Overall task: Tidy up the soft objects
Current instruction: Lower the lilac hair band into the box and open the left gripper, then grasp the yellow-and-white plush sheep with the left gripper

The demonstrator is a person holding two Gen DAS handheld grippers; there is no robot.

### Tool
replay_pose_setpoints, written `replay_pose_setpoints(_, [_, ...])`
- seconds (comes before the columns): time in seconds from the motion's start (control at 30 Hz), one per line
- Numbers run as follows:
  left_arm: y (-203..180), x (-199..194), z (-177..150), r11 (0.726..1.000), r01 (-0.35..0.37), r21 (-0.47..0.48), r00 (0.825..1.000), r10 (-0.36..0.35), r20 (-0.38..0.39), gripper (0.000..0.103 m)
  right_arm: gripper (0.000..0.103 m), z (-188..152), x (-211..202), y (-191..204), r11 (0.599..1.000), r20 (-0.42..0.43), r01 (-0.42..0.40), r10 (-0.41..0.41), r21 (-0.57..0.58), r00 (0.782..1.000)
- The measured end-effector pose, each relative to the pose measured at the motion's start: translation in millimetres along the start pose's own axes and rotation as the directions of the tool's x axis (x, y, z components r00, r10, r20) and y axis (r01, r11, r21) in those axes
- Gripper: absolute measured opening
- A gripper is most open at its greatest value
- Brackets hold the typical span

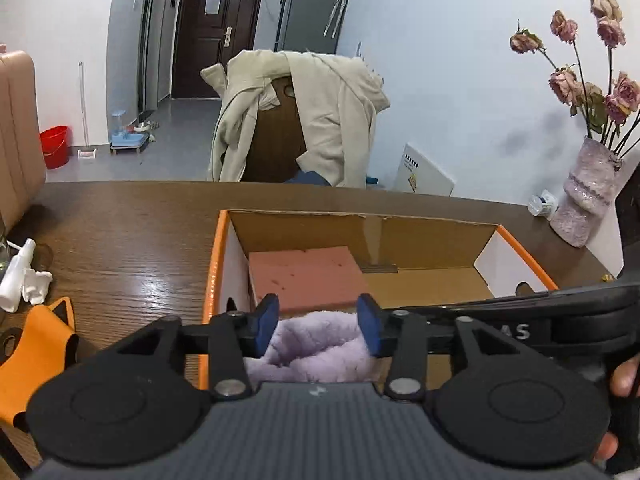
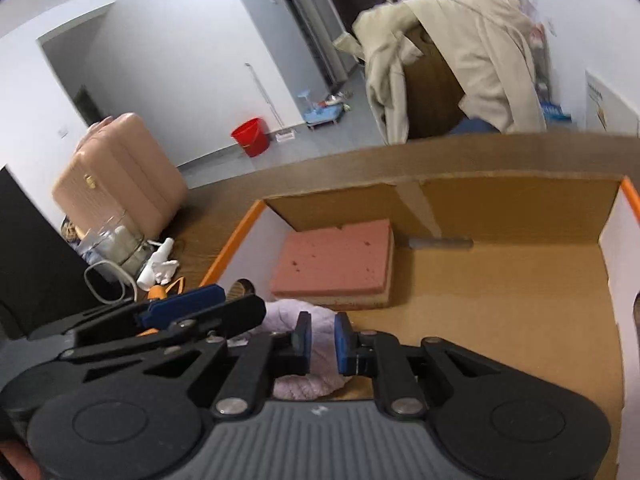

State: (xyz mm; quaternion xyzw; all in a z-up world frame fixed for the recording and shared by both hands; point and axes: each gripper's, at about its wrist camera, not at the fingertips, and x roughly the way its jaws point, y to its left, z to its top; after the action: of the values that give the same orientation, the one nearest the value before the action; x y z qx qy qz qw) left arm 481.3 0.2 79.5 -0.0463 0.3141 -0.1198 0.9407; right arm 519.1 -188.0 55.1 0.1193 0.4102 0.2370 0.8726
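An open cardboard box [image 1: 432, 236] with orange rims and white side walls sits on the wooden table. A pink foam sponge [image 1: 306, 278] lies in its far left corner; it also shows in the right wrist view [image 2: 334, 262]. A fluffy lilac cloth [image 1: 316, 346] lies in the near left corner. My left gripper [image 1: 318, 326] is open, its blue pads either side of the cloth. My right gripper [image 2: 322, 344] has its pads closed on a fold of the lilac cloth [image 2: 320, 354] inside the box [image 2: 516, 204]. The left gripper's blue finger [image 2: 184, 306] shows at the left.
On the table [image 1: 120, 248]: a white spray bottle [image 1: 16, 276] and orange item [image 1: 36, 356] at left, a vase of dried roses [image 1: 588, 192] at right. A chair draped with a beige coat [image 1: 320, 120] stands behind. A pink suitcase [image 2: 116, 172] stands at left.
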Motion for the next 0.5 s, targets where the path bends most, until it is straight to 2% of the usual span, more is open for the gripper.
replay_pose_setpoints(0.1, [1.1,-15.8,-0.1,1.0,-0.003,-0.009,1.0,0.004,0.014,0.052,0.019,-1.2,-20.2,3.0,1.0,0.029,0.009,-0.008,-0.025,1.0])
replay_pose_setpoints(0.17, [-2.8,-35.5,-1.1,1.0,-0.001,0.018,0.999,0.0,0.043,0.062,0.02,-3.6,-42.7,5.4,0.999,0.061,0.012,-0.01,-0.039,0.998])
replay_pose_setpoints(0.2, [-6.0,-44.9,-1.6,1.0,0.0,0.03,0.999,-0.001,0.053,0.064,0.023,-5.8,-56.4,5.6,0.999,0.079,0.018,-0.014,-0.044,0.997])
replay_pose_setpoints(0.27, [-10.9,-69.7,-5.0,0.998,0.009,0.057,0.997,-0.013,0.079,0.075,0.027,-12.3,-85.2,5.8,0.998,0.113,0.026,-0.019,-0.063,0.993])
replay_pose_setpoints(0.4, [-20.5,-122.3,-17.6,0.994,0.008,0.107,0.991,-0.023,0.134,0.082,0.032,-34.9,-145.8,8.3,0.991,0.172,0.058,-0.037,-0.119,0.984])
replay_pose_setpoints(0.47, [-21.4,-151.1,-31.7,0.993,-0.001,0.116,0.986,-0.018,0.166,0.084,0.037,-52.4,-179.0,11.7,0.986,0.215,0.082,-0.05,-0.143,0.975])
replay_pose_setpoints(0.5, [-20.8,-165.6,-40.6,0.994,-0.013,0.113,0.984,-0.008,0.18,0.084,0.043,-64.2,-196.6,14.2,0.983,0.239,0.091,-0.05,-0.163,0.97])
